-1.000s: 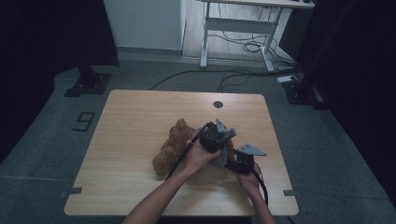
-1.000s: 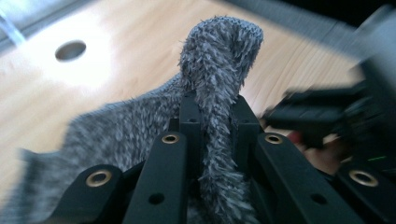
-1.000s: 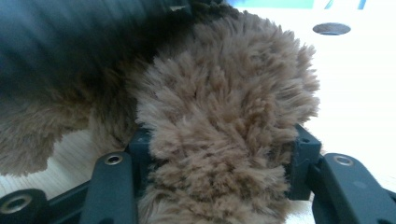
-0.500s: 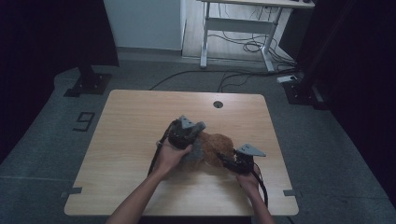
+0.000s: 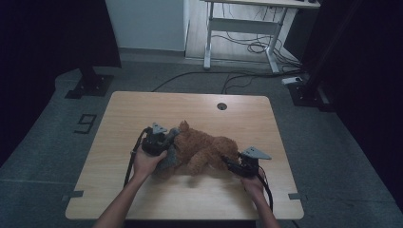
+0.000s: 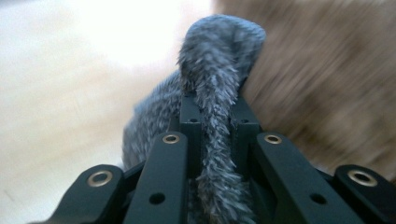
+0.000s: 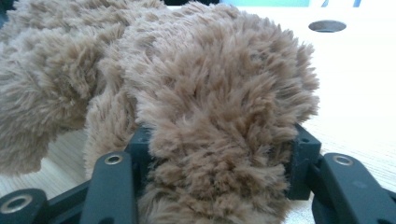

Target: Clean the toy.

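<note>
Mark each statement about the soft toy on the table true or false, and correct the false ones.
1. The left claw is shut on a strip of grey fur. True.
2. The right claw hangs open, clear of the brown soft toy. False: its jaws clamp a thick furry limb of the toy.
3. The toy lies on the wooden table. True.
4. The toy sits over the round hole in the tabletop. False: the hole lies bare, farther from the person than the toy.
5. The two claws hold opposite ends of the toy. True.
</note>
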A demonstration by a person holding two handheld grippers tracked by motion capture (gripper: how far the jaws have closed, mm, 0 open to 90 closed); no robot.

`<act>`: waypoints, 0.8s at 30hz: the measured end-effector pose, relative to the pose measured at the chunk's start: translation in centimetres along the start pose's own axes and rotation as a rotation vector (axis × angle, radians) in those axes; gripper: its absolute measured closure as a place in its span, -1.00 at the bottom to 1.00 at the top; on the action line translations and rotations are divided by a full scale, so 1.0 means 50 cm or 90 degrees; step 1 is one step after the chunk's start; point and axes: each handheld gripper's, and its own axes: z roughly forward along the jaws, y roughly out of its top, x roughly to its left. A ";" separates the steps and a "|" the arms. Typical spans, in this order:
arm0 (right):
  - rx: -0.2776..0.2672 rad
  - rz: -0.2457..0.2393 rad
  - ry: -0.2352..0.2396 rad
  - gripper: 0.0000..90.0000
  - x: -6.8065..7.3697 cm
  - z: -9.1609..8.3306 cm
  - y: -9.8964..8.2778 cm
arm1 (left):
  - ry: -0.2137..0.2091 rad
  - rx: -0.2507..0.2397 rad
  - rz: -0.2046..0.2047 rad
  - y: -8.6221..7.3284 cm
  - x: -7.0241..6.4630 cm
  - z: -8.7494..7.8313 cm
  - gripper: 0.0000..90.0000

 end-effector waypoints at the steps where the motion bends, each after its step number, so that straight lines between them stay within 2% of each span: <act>1: -0.001 0.002 0.000 -0.01 0.000 0.001 0.000 | -0.008 0.016 -0.009 -0.017 0.006 0.012 0.76; 2: 0.000 0.001 0.000 -0.01 0.000 0.000 0.000 | -0.015 0.006 -0.026 -0.030 0.012 0.020 0.76; 4: -0.002 0.000 -0.002 -0.01 0.003 0.001 0.000 | -0.036 -0.009 -0.064 -0.038 0.024 0.023 0.76; 8: -0.006 0.009 -0.008 0.01 0.006 0.002 -0.002 | -0.029 -0.004 -0.055 -0.026 0.017 0.029 0.76; 13: -0.018 -0.003 -0.009 0.08 0.003 0.012 0.001 | -0.045 -0.017 -0.064 0.000 0.017 0.046 0.76; 15: -0.020 -0.007 -0.009 0.10 -0.002 0.021 0.007 | -0.032 -0.018 -0.061 0.017 0.018 0.058 0.76; 20: -0.033 -0.041 -0.021 0.12 -0.012 0.044 0.019 | -0.024 -0.017 -0.057 0.060 0.033 0.085 0.77; 23: -0.037 -0.078 -0.033 0.12 -0.019 0.056 0.031 | -0.021 -0.028 -0.062 0.071 0.039 0.094 0.77; 24: -0.036 -0.076 -0.033 0.12 -0.021 0.059 0.033 | -0.020 -0.028 -0.063 0.069 0.040 0.095 0.77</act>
